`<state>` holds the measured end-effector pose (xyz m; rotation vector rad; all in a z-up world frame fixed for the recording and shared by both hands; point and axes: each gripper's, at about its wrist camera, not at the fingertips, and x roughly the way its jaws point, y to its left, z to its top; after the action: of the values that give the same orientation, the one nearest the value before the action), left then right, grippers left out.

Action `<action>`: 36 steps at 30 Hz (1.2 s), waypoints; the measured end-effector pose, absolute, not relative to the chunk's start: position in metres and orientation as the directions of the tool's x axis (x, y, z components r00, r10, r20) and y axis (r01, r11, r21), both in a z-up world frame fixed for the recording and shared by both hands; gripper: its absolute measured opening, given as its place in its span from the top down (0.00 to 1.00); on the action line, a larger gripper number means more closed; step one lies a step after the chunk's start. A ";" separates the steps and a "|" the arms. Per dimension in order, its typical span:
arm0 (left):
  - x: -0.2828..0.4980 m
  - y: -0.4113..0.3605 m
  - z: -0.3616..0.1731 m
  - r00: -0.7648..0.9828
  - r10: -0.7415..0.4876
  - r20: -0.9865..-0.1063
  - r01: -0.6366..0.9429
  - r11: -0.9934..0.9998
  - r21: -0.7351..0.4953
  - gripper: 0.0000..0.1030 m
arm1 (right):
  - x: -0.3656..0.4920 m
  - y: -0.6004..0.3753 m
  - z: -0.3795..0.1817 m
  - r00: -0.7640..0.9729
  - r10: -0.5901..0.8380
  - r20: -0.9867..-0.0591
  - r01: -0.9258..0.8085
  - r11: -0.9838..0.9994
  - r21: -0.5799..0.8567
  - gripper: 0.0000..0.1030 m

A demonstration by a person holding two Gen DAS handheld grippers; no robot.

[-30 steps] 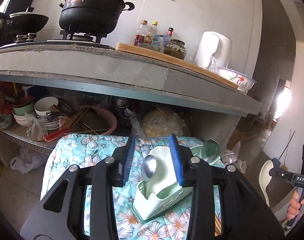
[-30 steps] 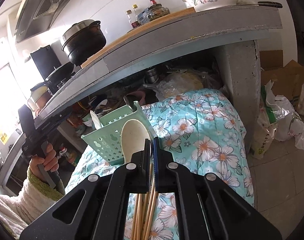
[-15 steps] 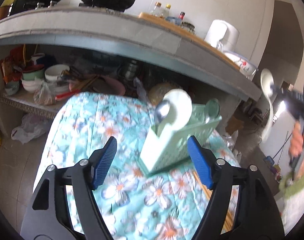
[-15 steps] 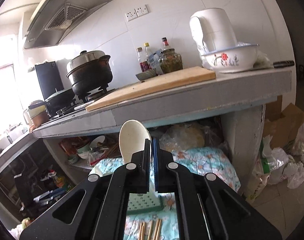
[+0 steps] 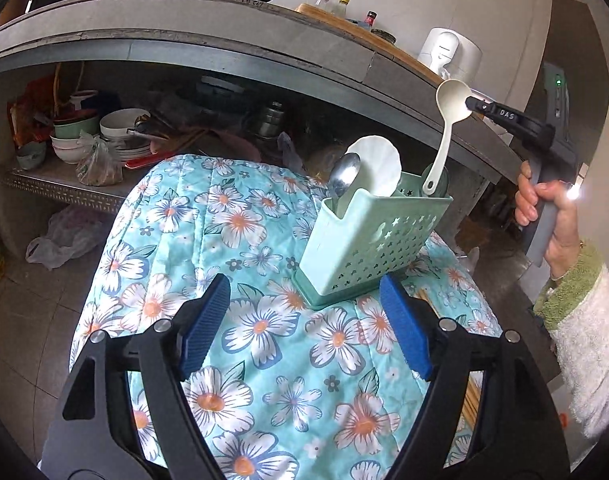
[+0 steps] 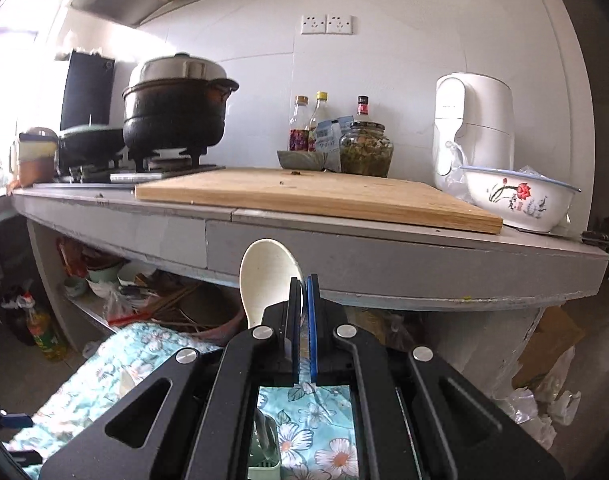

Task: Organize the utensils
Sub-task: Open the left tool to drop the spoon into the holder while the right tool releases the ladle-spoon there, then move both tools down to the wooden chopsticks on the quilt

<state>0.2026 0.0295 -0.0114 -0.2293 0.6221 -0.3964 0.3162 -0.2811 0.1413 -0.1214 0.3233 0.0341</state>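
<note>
A mint green utensil holder (image 5: 368, 240) stands on the floral cloth (image 5: 240, 312). It holds a metal spoon (image 5: 344, 178), a white scoop (image 5: 378, 170) and a green ladle. My left gripper (image 5: 304, 332) is open and empty, just in front of the holder. My right gripper (image 5: 474, 105) is shut on a cream ladle (image 5: 448, 128), held upright with its handle end dipping into the holder's right compartment. In the right wrist view the ladle bowl (image 6: 266, 276) sticks up beside the shut right gripper (image 6: 303, 312).
Chopsticks (image 5: 470, 396) lie on the cloth at the right, partly behind my left gripper. A grey counter (image 6: 344, 248) overhangs, with a cutting board (image 6: 312, 196), pot (image 6: 176, 108), jars and a bowl (image 6: 520, 200). The shelf (image 5: 64, 184) beneath is packed with dishes.
My left gripper opened wide and drew back from the holder. My right gripper rose with the cream ladle and brought its handle end over the holder.
</note>
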 end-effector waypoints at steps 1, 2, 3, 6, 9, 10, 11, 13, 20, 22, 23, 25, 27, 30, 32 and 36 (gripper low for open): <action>0.203 0.030 -0.012 0.742 -0.425 -0.519 0.290 0.901 -0.323 0.29 | 0.318 -0.276 0.136 0.946 0.003 -0.324 -0.052 0.989 -0.142 0.97; 0.204 0.031 -0.012 0.741 -0.427 -0.518 0.290 0.900 -0.326 0.29 | 0.319 -0.273 0.132 0.944 -0.003 -0.329 -0.053 0.986 -0.159 0.97; 0.205 0.033 -0.012 0.741 -0.431 -0.516 0.291 0.898 -0.331 0.29 | 0.319 -0.271 0.128 0.943 -0.009 -0.333 -0.051 0.984 -0.173 0.97; 0.207 0.035 -0.014 0.741 -0.435 -0.512 0.289 0.895 -0.341 0.29 | 0.319 -0.266 0.123 0.941 -0.037 -0.337 -0.039 0.976 -0.217 0.97; 0.207 0.037 -0.016 0.740 -0.440 -0.509 0.290 0.891 -0.349 0.29 | 0.316 -0.267 0.122 0.939 -0.054 -0.340 -0.028 0.972 -0.233 0.97; 0.207 0.037 -0.017 0.738 -0.442 -0.511 0.290 0.890 -0.351 0.29 | 0.316 -0.268 0.121 0.937 -0.055 -0.345 -0.028 0.973 -0.229 0.97; 0.207 0.037 -0.018 0.735 -0.444 -0.513 0.290 0.889 -0.354 0.29 | 0.315 -0.269 0.119 0.932 -0.044 -0.361 -0.039 0.975 -0.220 0.96; 0.207 0.037 -0.019 0.728 -0.450 -0.516 0.291 0.886 -0.362 0.29 | 0.310 -0.269 0.116 0.924 -0.041 -0.381 -0.044 0.977 -0.211 0.95; 0.205 0.029 -0.027 0.699 -0.467 -0.542 0.315 0.881 -0.353 0.26 | 0.266 -0.284 0.119 0.925 0.022 -0.380 -0.056 0.995 -0.079 0.62; 0.206 0.026 -0.030 0.684 -0.468 -0.559 0.315 0.881 -0.353 0.26 | 0.250 -0.293 0.121 0.921 0.051 -0.387 -0.061 0.998 -0.014 0.61; 0.207 0.024 -0.031 0.678 -0.464 -0.570 0.313 0.884 -0.348 0.26 | 0.241 -0.298 0.120 0.915 0.068 -0.397 -0.063 0.998 0.025 0.60; 0.207 0.019 -0.034 0.668 -0.452 -0.591 0.308 0.891 -0.333 0.26 | 0.226 -0.309 0.114 0.896 0.115 -0.430 -0.075 0.991 0.110 0.59; 0.208 0.017 -0.039 0.650 -0.452 -0.611 0.300 0.891 -0.340 0.26 | 0.215 -0.317 0.102 0.863 0.159 -0.480 -0.080 0.980 0.181 0.59; 0.209 0.013 -0.047 0.619 -0.462 -0.635 0.291 0.886 -0.361 0.26 | 0.199 -0.329 0.073 0.787 0.244 -0.567 -0.072 0.949 0.308 0.59; 0.207 0.010 -0.050 0.605 -0.473 -0.641 0.297 0.881 -0.369 0.26 | 0.190 -0.334 0.048 0.726 0.295 -0.621 -0.046 0.922 0.384 0.59; 0.206 0.001 -0.056 0.574 -0.493 -0.654 0.320 0.870 -0.375 0.26 | 0.177 -0.339 -0.005 0.598 0.394 -0.698 0.013 0.866 0.500 0.59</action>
<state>0.2056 0.0011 -0.0563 -0.2254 0.8332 -0.4811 0.1773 -0.3390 -0.0052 0.4910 0.9116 0.2312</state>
